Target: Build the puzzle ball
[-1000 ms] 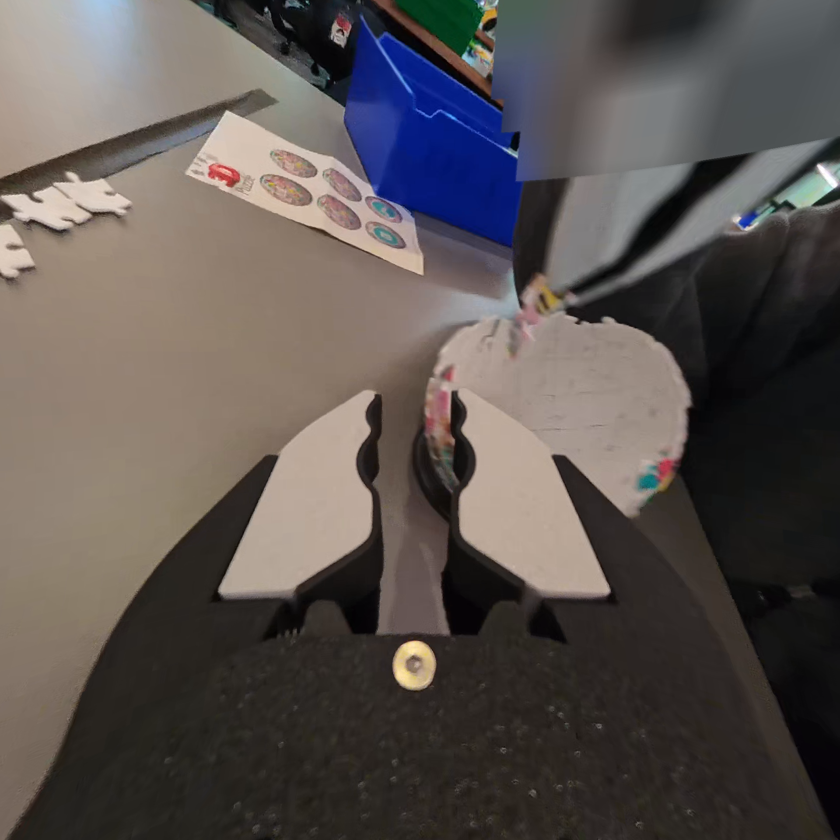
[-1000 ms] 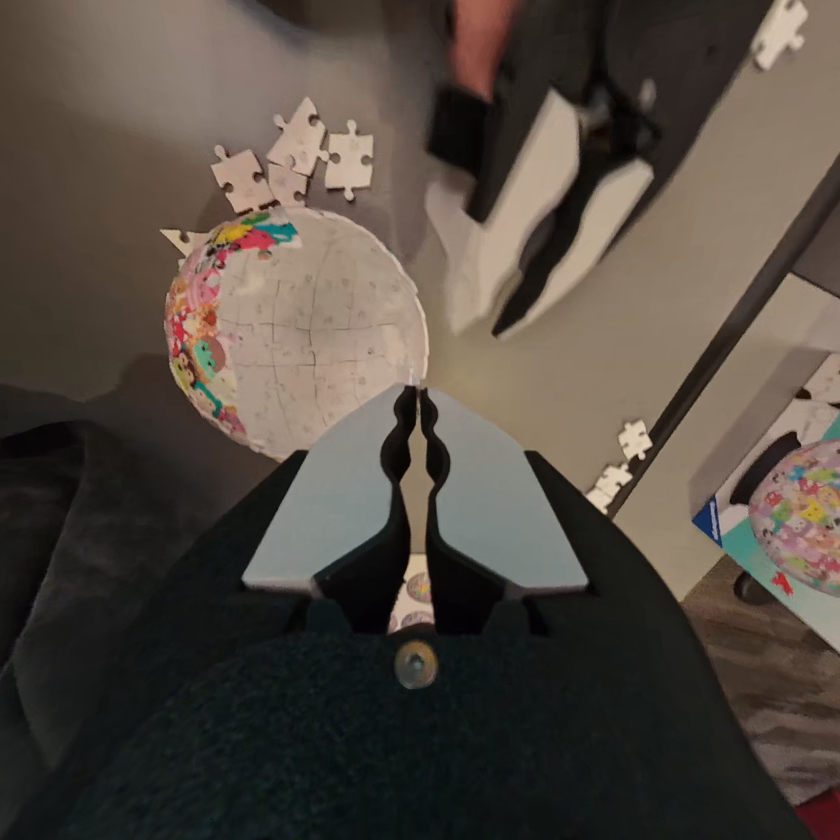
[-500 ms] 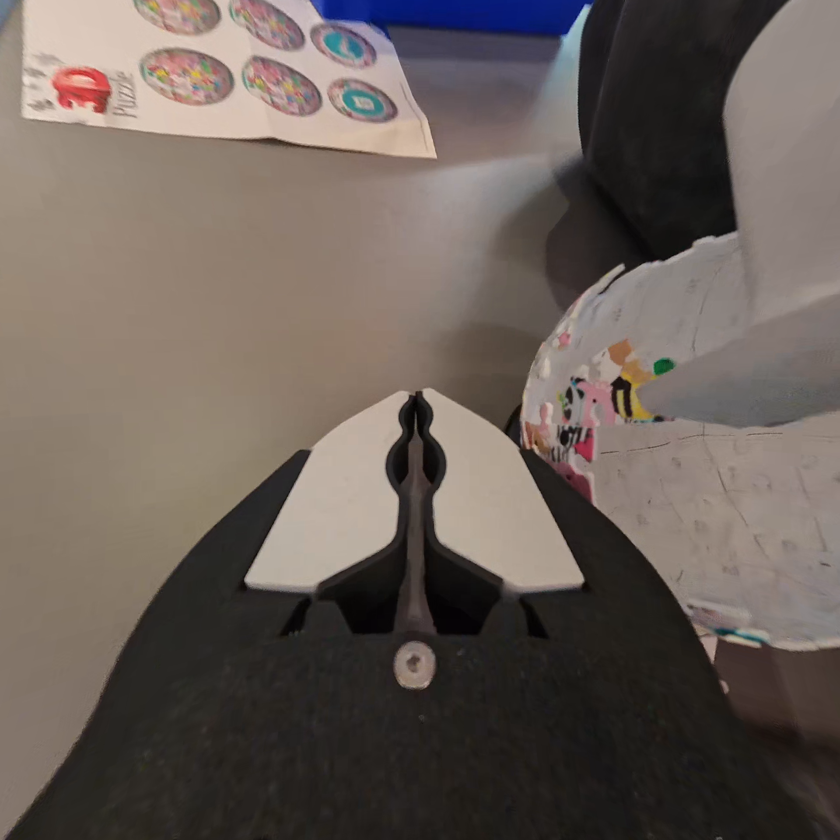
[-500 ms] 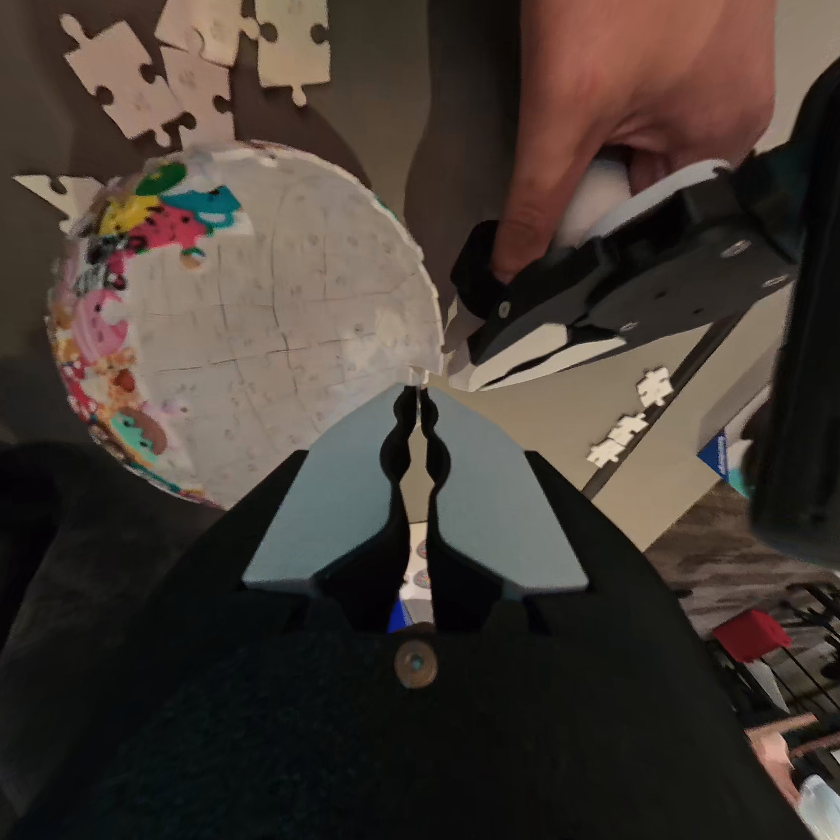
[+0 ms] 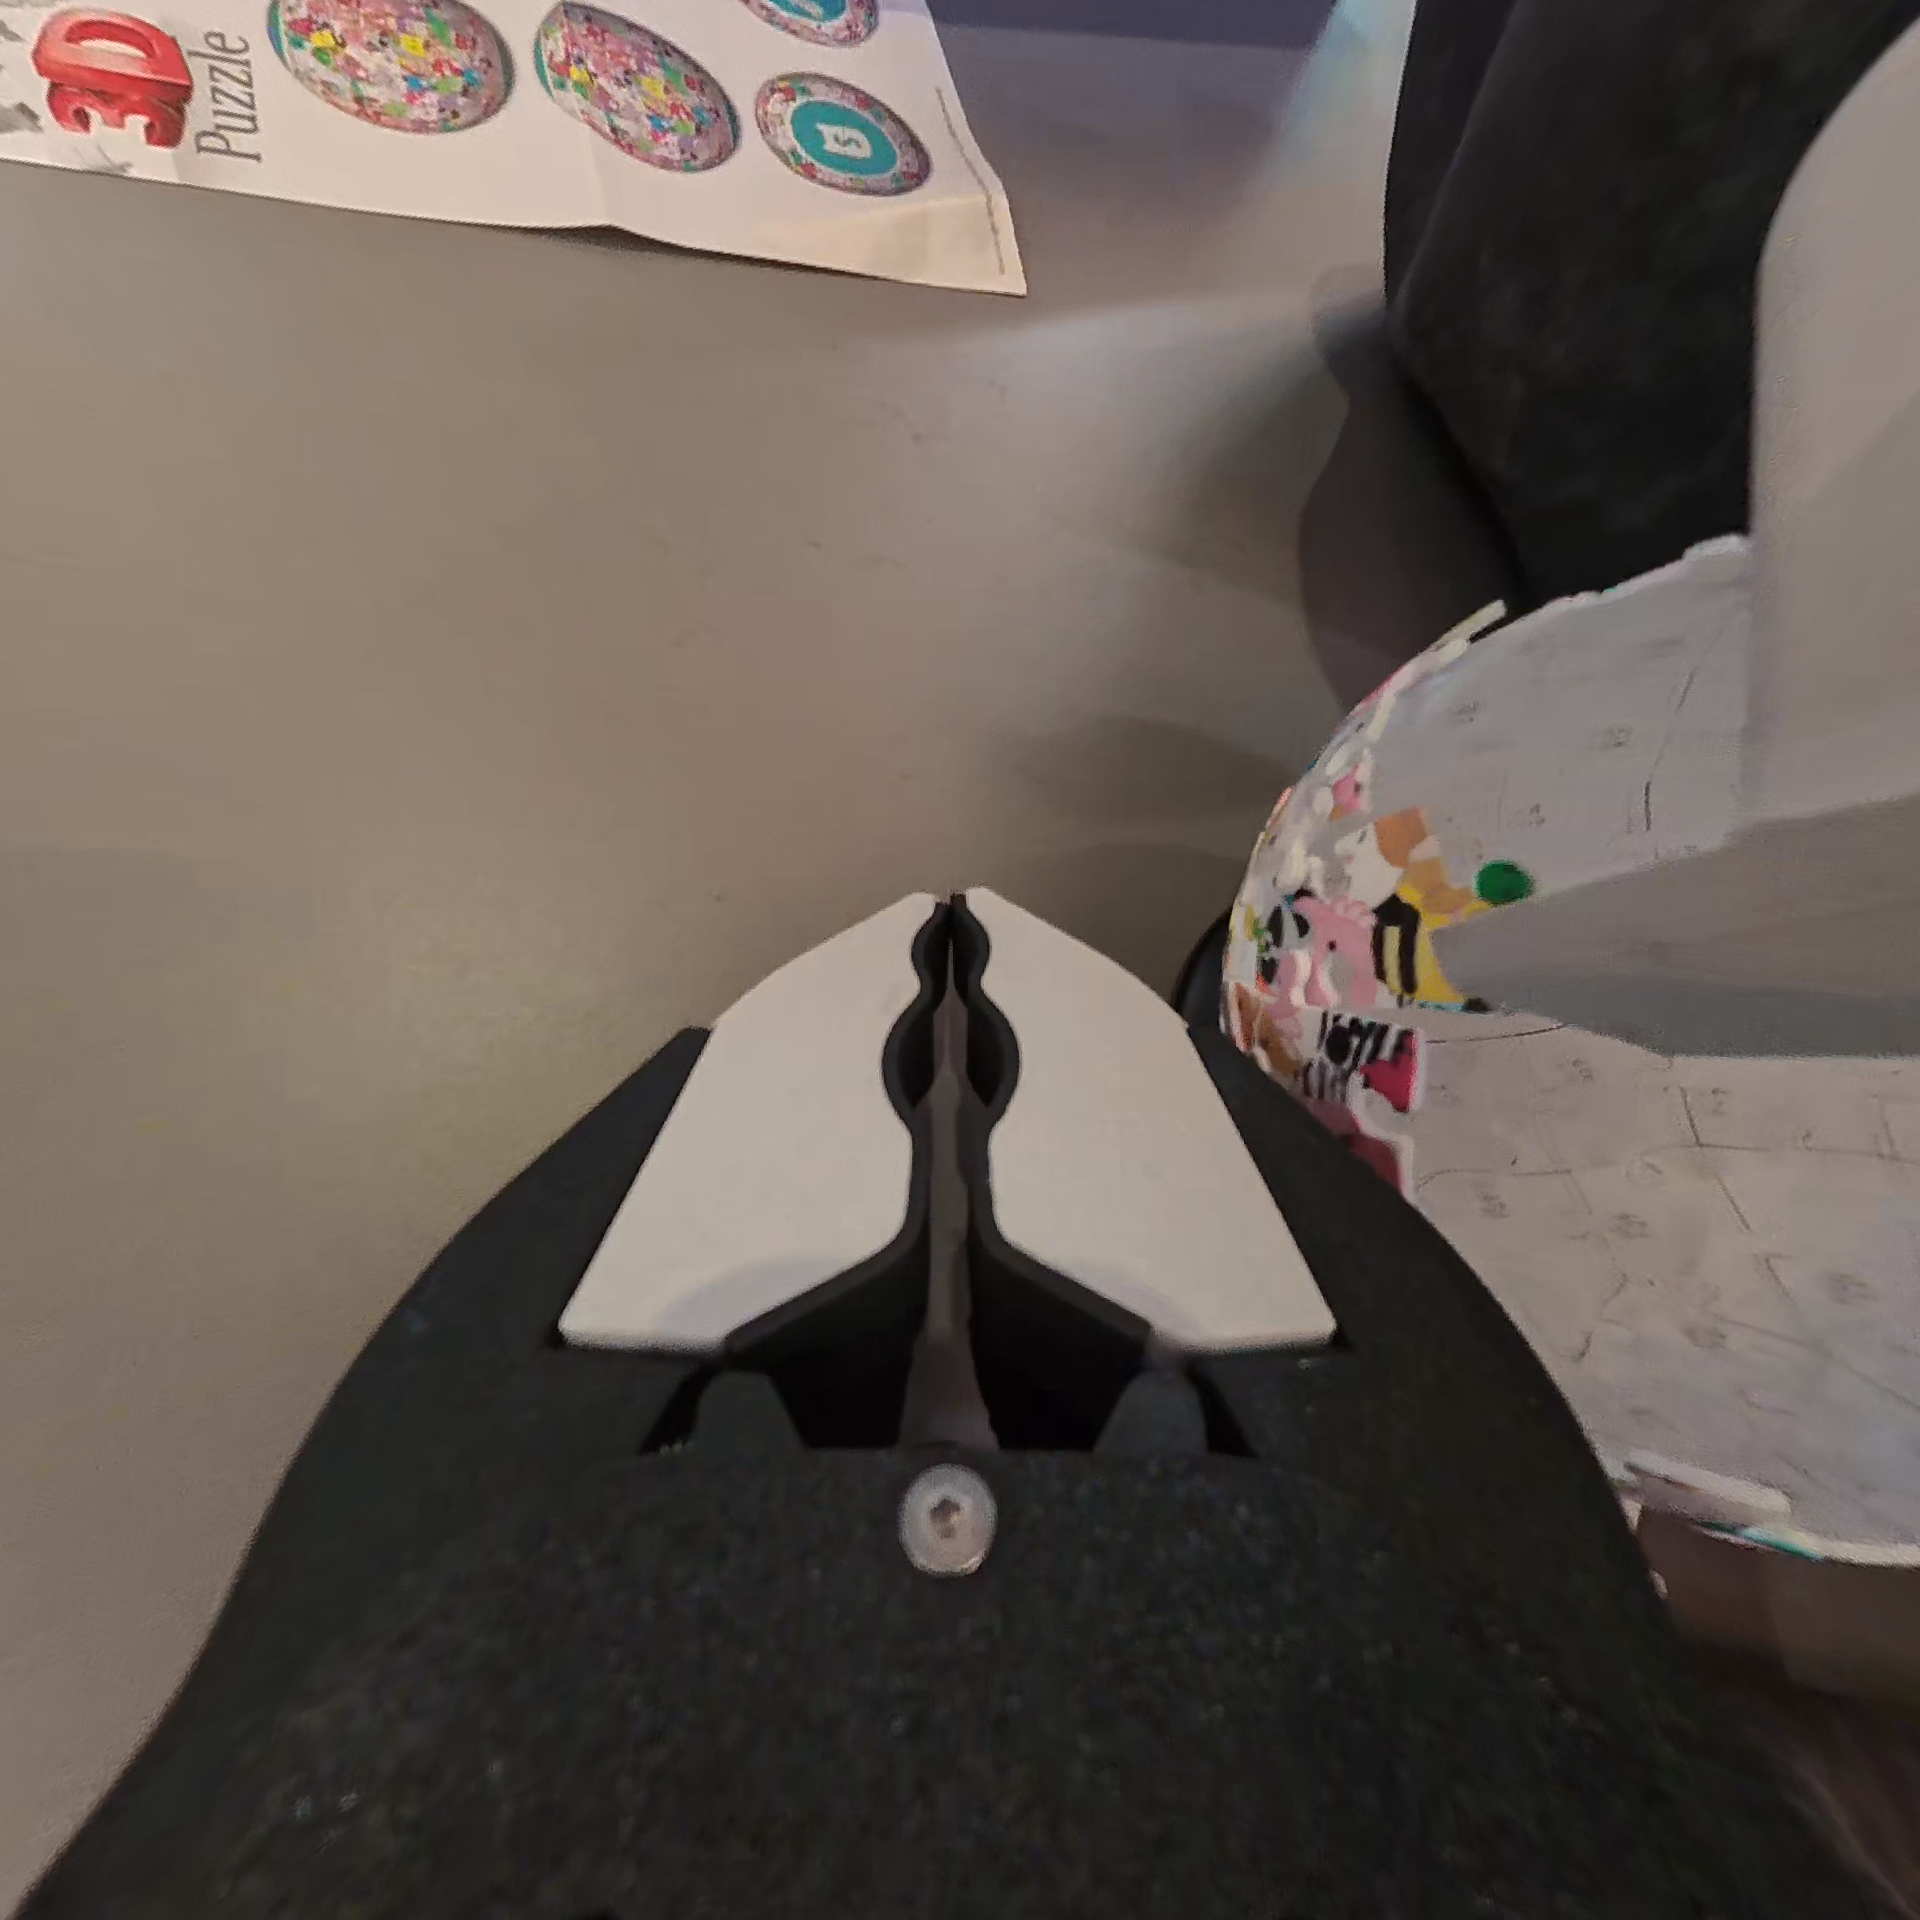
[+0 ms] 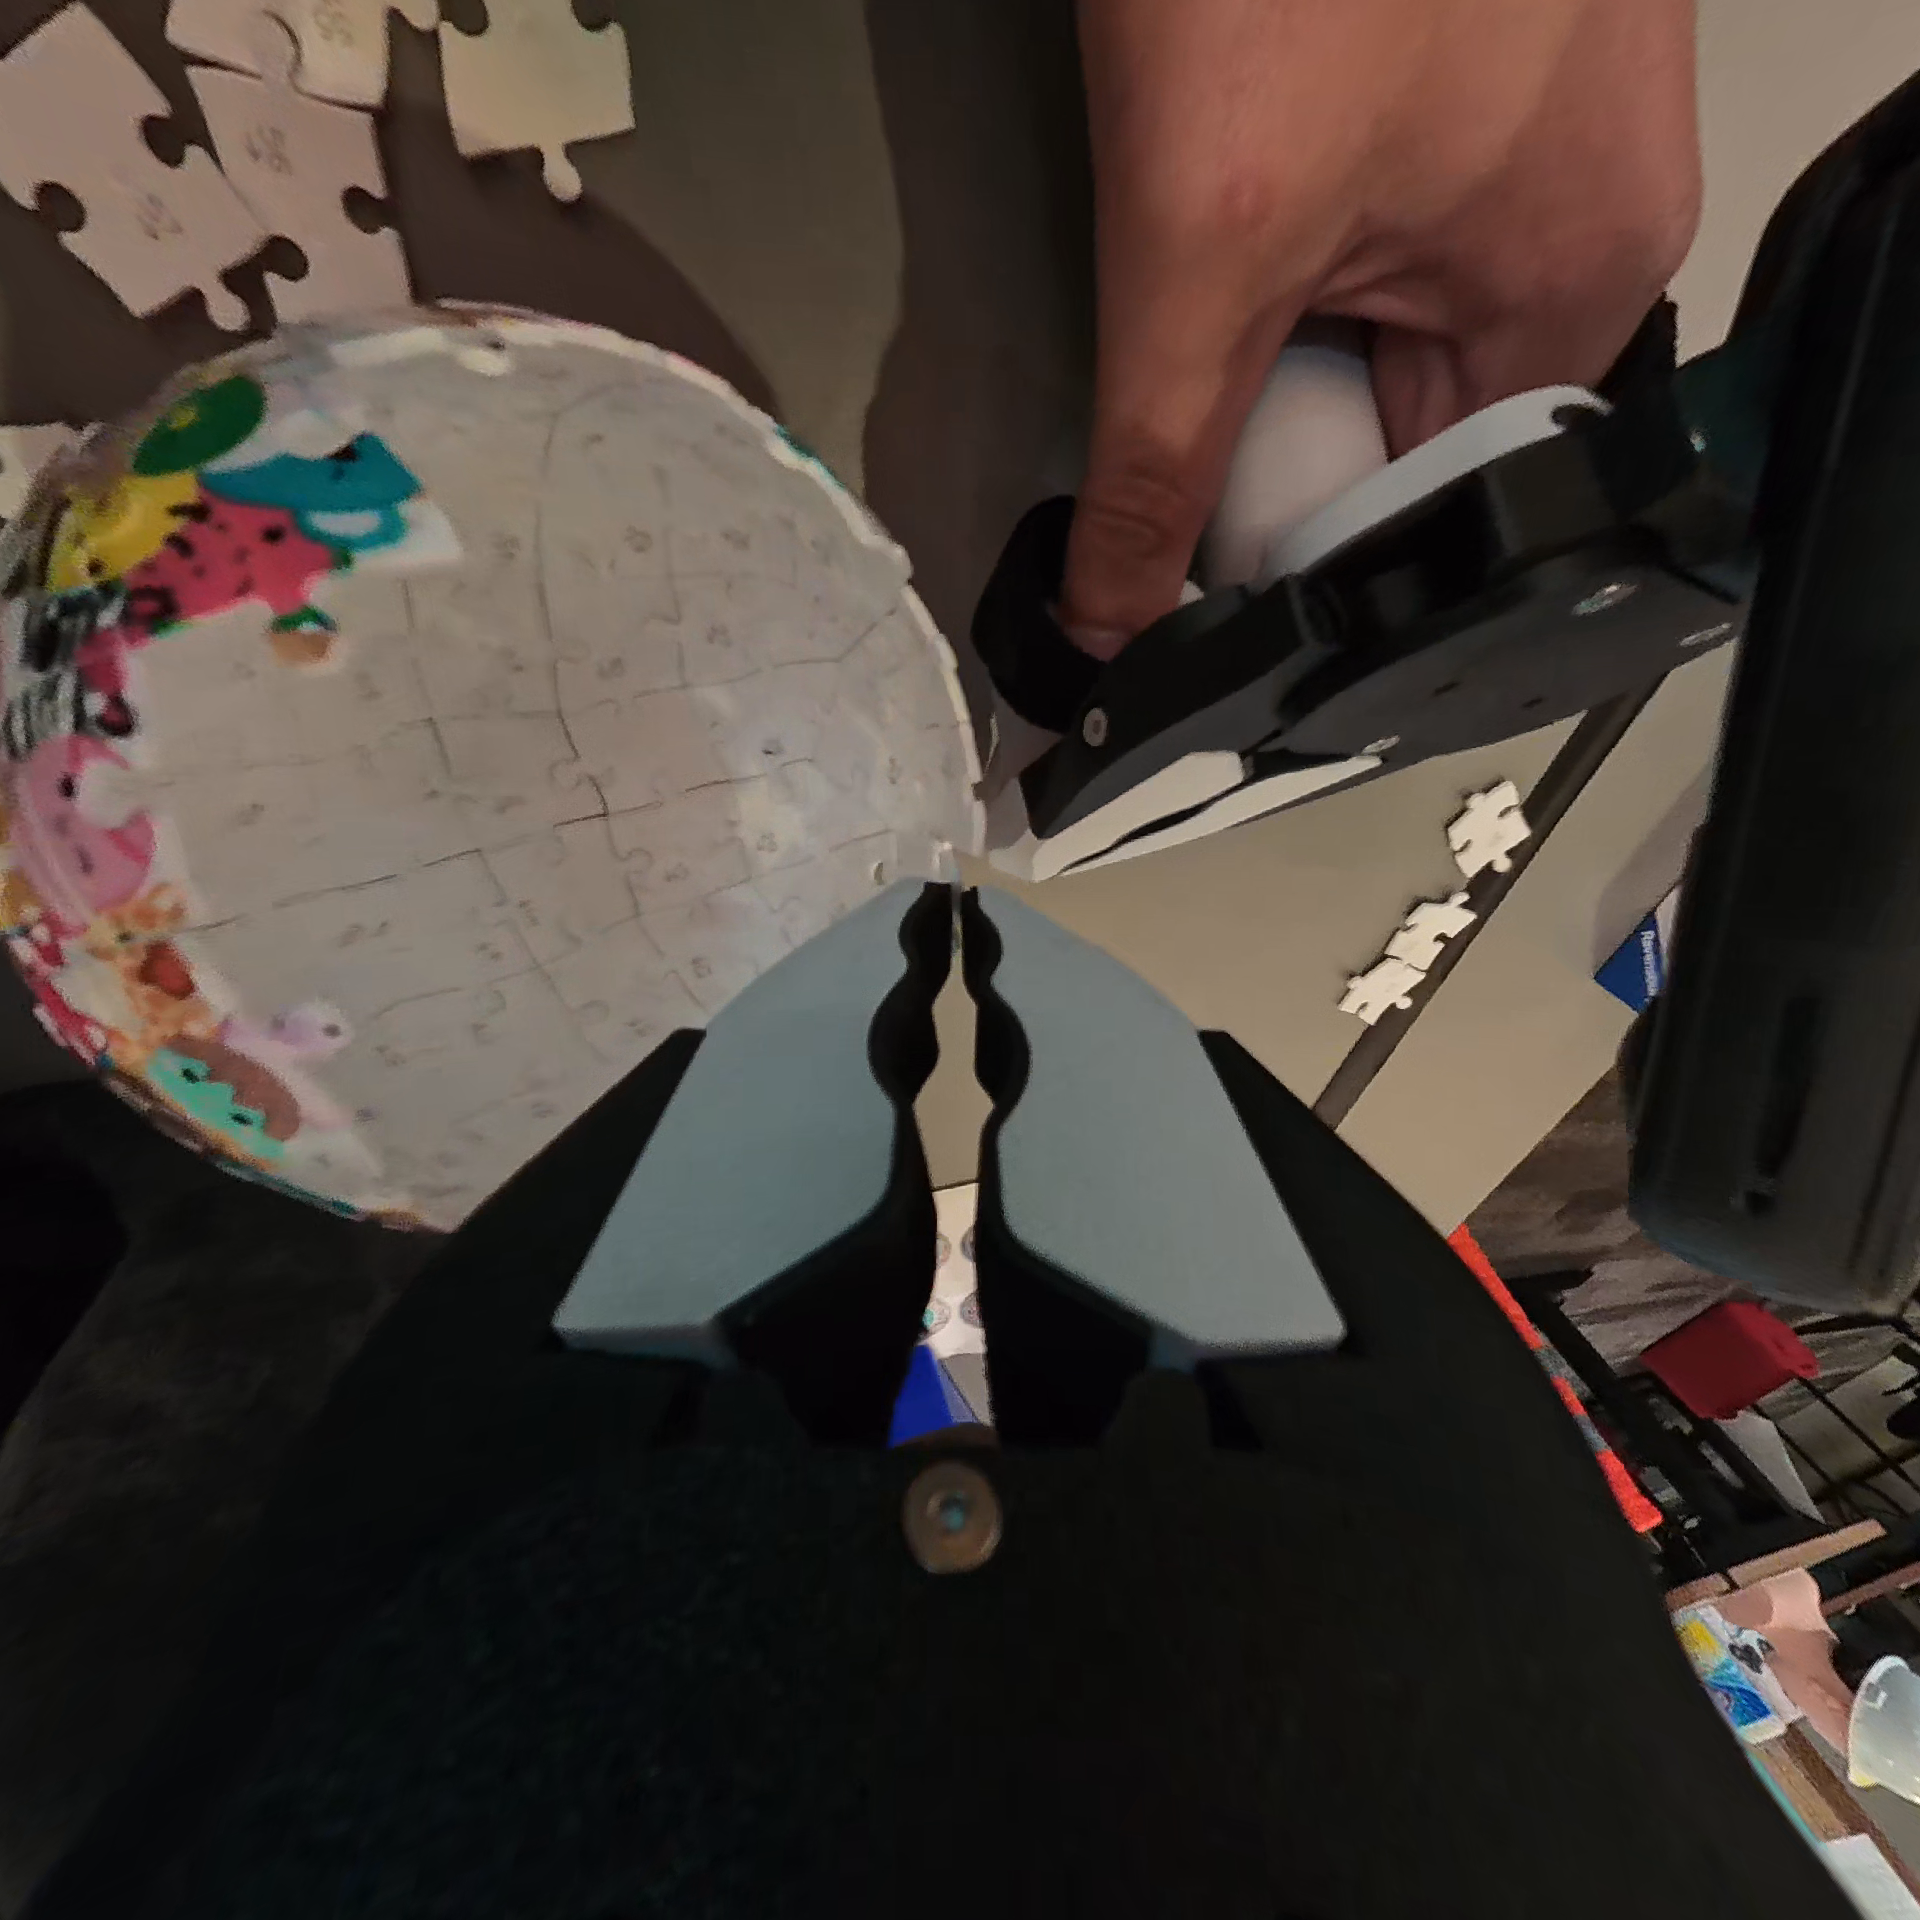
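- The left gripper (image 5: 953,906) has its two pale fingers pressed together along their whole wavy inner edge, with nothing visible between them; it points over bare grey table (image 5: 520,644).
- In the right wrist view the left gripper (image 6: 1023,857) shows side-on at about 2 o'clock from the right tongs' tips, its tip just beside the ball's rim, held by a hand (image 6: 1351,270).
- The right gripper (image 6: 956,902) is nearly closed, with a thin slit between the tips. They meet the rim of the puzzle ball (image 6: 499,769), though blur keeps me from telling whether the rim is pinched between them.
- The puzzle ball is a part-built shell, an open bowl with a pale numbered inside and a colourful printed outside. It lies at 10 o'clock from the right tongs, and at 3 o'clock from the left ones (image 5: 1621,1195), close against that gripper's right side.
- A blurred grey shape, probably the right gripper's finger (image 5: 1766,914), reaches over the ball's rim at 2 o'clock in the left wrist view.
- Loose puzzle pieces (image 6: 239,156), pale side up, lie on the table at 11 o'clock beyond the ball; three more (image 6: 1434,914) sit at 3 o'clock by a dark seam.
- A printed instruction sheet (image 5: 582,135) lies at 11 o'clock, well apart from the left tongs.
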`<state>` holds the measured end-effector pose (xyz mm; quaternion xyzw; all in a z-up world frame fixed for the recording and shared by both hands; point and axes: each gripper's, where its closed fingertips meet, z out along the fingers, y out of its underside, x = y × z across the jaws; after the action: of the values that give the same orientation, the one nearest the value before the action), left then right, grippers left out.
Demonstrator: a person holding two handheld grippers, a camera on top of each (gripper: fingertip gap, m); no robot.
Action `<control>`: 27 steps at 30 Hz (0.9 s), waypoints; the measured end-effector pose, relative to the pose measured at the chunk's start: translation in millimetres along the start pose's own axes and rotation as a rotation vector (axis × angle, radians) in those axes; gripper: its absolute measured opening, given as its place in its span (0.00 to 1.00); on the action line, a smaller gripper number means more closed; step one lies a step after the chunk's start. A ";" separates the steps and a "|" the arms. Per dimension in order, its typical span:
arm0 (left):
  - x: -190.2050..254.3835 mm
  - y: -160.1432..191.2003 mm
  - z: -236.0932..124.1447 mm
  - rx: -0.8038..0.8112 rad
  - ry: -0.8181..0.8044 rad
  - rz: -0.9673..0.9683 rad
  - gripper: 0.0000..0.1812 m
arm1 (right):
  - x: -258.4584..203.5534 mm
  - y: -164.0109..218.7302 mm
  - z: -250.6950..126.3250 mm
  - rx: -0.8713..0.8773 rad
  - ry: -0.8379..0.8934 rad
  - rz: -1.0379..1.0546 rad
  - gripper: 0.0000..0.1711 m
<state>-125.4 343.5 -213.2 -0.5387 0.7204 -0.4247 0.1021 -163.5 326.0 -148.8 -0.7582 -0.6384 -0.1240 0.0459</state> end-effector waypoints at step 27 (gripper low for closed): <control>16.0 -11.3 -10.3 0.104 0.090 0.029 0.00 | 6.5 10.4 8.4 -0.060 -0.015 0.103 0.01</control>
<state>-130.2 334.2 -193.7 -0.5027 0.7087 -0.4840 0.1037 -151.3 332.3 -154.4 -0.7921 -0.5947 -0.1349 0.0247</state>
